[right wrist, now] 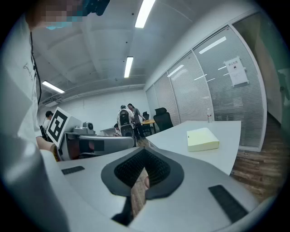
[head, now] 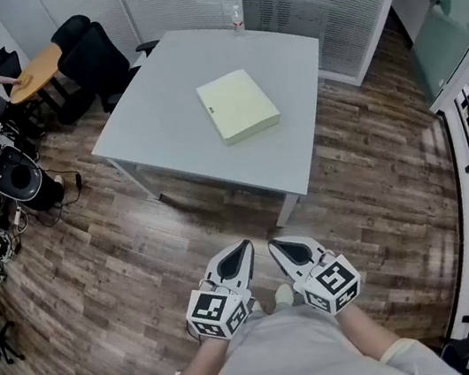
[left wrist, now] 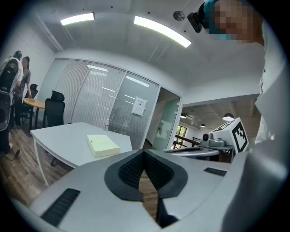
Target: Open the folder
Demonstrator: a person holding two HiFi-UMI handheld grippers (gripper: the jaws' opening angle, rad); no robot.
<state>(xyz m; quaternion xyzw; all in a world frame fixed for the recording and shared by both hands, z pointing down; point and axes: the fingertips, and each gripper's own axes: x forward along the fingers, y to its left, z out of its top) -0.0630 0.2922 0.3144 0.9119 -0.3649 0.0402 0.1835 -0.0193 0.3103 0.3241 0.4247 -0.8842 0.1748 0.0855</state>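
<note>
Folder [head: 238, 106], pale yellow, closed on table [head: 184, 56] (left gripper [head: 245, 247], right gripper [head: 272, 244]: jaws together)

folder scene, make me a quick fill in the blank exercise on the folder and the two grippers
1. The folder on the table is pale ____ in colour.
2. It lies flat with its cover ____, not open.
3. The left gripper and the right gripper, both held well short of the table, have their jaws ____.

Missing words: yellow; closed; shut
</note>
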